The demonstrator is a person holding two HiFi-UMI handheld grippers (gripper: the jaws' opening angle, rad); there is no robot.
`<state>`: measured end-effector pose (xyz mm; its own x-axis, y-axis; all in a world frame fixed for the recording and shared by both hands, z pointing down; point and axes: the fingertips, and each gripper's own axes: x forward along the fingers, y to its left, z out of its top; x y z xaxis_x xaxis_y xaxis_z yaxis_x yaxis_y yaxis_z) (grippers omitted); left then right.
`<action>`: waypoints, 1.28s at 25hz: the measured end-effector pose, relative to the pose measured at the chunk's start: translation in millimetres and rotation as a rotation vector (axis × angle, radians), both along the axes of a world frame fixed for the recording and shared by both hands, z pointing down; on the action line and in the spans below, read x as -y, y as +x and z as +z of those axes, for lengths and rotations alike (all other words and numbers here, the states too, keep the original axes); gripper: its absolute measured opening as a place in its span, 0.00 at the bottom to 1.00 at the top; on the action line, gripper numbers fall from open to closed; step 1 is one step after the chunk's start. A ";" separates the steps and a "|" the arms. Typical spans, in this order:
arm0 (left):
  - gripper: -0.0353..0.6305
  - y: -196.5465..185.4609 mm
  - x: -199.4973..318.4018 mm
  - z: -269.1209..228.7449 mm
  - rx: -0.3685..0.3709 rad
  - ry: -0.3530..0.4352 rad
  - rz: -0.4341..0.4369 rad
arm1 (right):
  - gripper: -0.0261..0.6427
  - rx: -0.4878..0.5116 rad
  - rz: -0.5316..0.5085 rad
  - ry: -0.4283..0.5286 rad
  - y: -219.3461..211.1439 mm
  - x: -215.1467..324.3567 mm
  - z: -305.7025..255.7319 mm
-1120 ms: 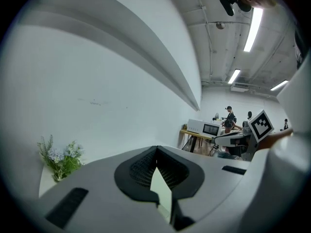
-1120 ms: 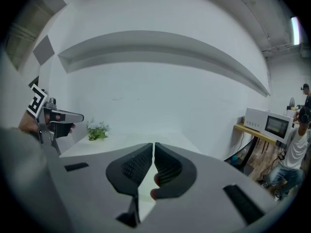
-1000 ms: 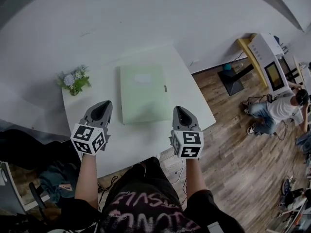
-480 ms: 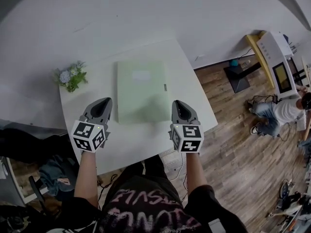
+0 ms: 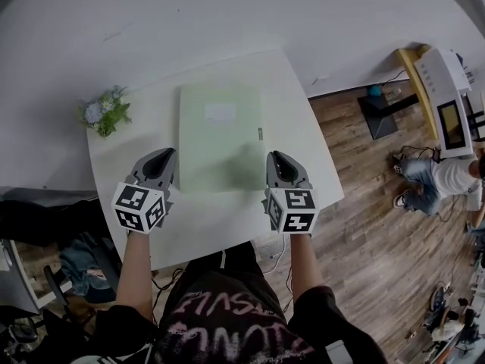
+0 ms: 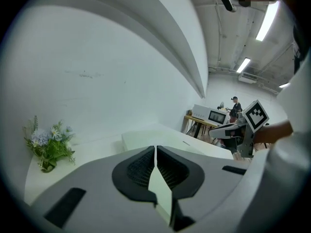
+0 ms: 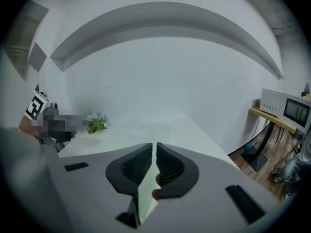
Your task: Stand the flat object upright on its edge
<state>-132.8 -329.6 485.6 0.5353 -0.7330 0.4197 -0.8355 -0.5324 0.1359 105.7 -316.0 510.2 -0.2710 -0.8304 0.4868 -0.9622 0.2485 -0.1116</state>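
Note:
A pale green flat folder [image 5: 220, 136] with a white label lies flat on the white table [image 5: 303, 158]. In the left gripper view the folder [image 6: 146, 139] lies ahead; in the right gripper view it [image 7: 146, 130] shows faintly. My left gripper [image 5: 161, 160] hovers just off the folder's near left corner, jaws shut on nothing. Over the table beside the folder's near right corner hangs my right gripper [image 5: 276, 160], likewise shut and empty. Left gripper [image 6: 155, 149] and right gripper [image 7: 154, 146] each show their jaws closed together.
A small bunch of flowers [image 5: 104, 112] stands at the table's far left. The white wall runs behind the table. To the right lie wooden floor, a yellow stand with a white appliance [image 5: 447, 89] and a person sitting on the floor [image 5: 443, 182].
The head view has shifted, so the table and folder sit a little higher and more centred. Both grippers keep about the same place by the folder's near corners, still shut.

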 end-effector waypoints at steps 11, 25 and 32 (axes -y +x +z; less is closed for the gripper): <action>0.24 -0.7 18.4 44.8 0.013 -0.118 -0.027 | 0.12 0.033 -0.030 -0.112 -1.2 16.2 40.8; 0.36 3.6 34.8 80.3 0.009 -0.233 -0.013 | 0.29 0.089 -0.056 -0.233 -7.6 34.1 72.4; 0.41 6.7 41.0 93.7 0.015 -0.288 0.001 | 0.32 0.111 -0.088 -0.324 -10.8 37.3 88.1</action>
